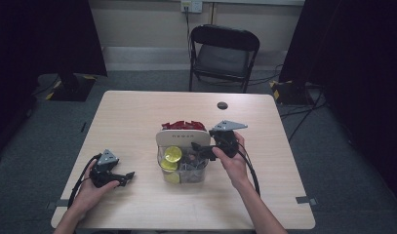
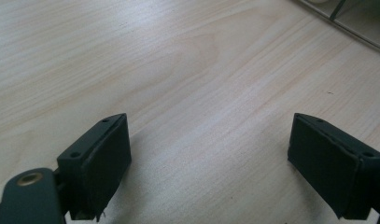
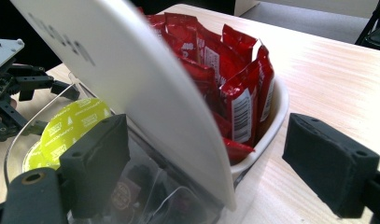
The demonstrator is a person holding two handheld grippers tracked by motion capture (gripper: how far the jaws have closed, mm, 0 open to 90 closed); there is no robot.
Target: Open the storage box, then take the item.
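Recording lab or studio: black curtains [image 1: 45, 34] flanking wooden table [image 1: 137, 117], folding chair [image 1: 224, 53] behind it, floor cables [image 1: 303, 112], wall socket [image 1: 191, 6].

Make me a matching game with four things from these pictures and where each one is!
Things:
1. red packets
2. yellow-green lids
3. left tongs
4. black chair

Places:
A. on the floor behind the table
B. in the clear front compartment
C. over bare table, left of the container
D. in the white compartment behind the divider

Pairs: 1-D, 2-B, 3-C, 4-A
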